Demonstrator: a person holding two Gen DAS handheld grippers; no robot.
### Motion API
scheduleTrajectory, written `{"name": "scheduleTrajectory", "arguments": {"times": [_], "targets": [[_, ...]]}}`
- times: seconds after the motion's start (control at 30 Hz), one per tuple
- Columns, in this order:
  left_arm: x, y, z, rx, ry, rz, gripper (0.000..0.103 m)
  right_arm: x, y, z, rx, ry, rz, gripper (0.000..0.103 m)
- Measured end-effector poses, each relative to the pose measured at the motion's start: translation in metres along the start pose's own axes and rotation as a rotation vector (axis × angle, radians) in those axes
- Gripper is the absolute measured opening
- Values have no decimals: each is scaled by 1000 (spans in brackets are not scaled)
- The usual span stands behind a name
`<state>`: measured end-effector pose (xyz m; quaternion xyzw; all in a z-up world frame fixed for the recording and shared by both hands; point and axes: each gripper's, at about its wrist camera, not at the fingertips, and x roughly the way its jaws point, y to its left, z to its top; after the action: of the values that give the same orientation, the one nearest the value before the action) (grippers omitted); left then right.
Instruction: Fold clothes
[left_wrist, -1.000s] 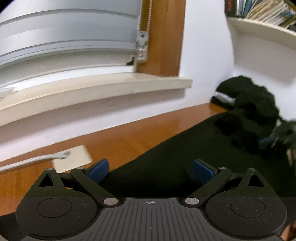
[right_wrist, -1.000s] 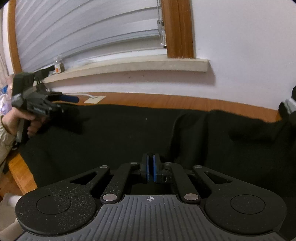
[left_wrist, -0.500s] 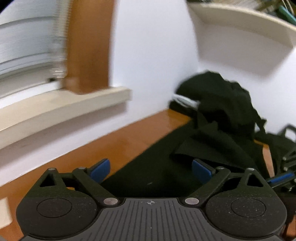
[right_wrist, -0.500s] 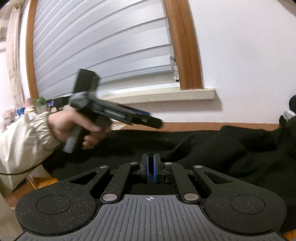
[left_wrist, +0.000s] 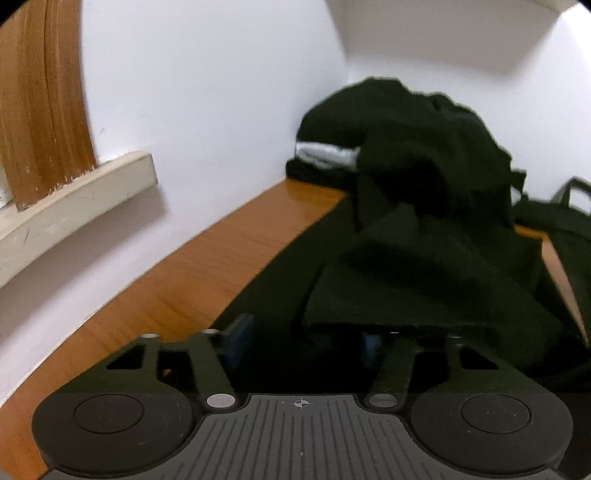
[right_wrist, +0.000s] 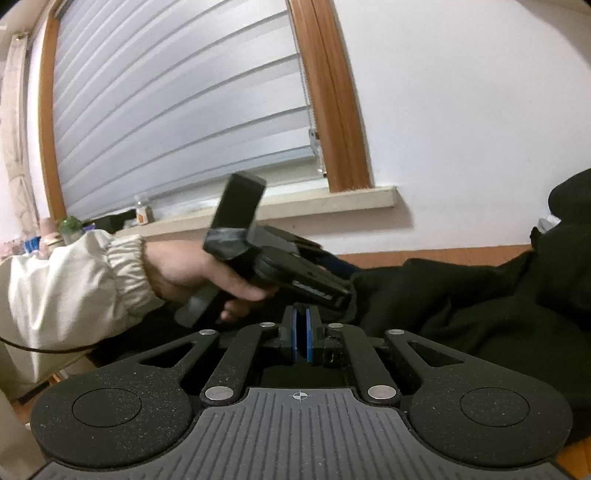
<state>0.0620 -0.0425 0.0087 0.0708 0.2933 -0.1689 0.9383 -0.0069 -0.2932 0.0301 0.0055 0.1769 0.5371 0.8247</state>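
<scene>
A black garment (left_wrist: 424, 266) lay spread and partly folded across the frame's centre; more dark clothes (left_wrist: 399, 125) sat heaped upper right.

Wooden table (left_wrist: 192, 273); black clothes (left_wrist: 424, 258)

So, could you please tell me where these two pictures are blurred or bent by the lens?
Left wrist view: the pile of black clothes is soft with motion blur, the sill curves. Right wrist view: the left gripper is slightly smeared, the window frame bows.
</scene>
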Motion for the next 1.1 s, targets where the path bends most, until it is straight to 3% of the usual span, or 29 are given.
{"name": "scheduleTrajectory", "arguments": {"times": [0.03,0.07,0.13,0.3,0.57,0.73,0.97,1.1], "targets": [[0,1,1,-11,-3,-14,16,0,0,0,3,-1,4,5],[-1,2,3,-19,3,-10,3,1,1,0,7,-2,9,6],[-11,3,7,-26,-8,-4,1,1,4,1,5,-4,17,5],[-81,12,20,-47,-129,29,1,7,20,15,-6,-13,57,5],[-207,34,17,-36,-212,171,1,41,88,60,-99,-32,181,5],[-272,49,-5,-41,-203,216,1,77,151,83,-127,-40,334,5],[-358,65,-39,-48,-198,301,1,88,159,96,-149,-29,502,5],[-386,86,-65,-66,-170,348,1,105,171,104,-170,-15,564,5]]}}
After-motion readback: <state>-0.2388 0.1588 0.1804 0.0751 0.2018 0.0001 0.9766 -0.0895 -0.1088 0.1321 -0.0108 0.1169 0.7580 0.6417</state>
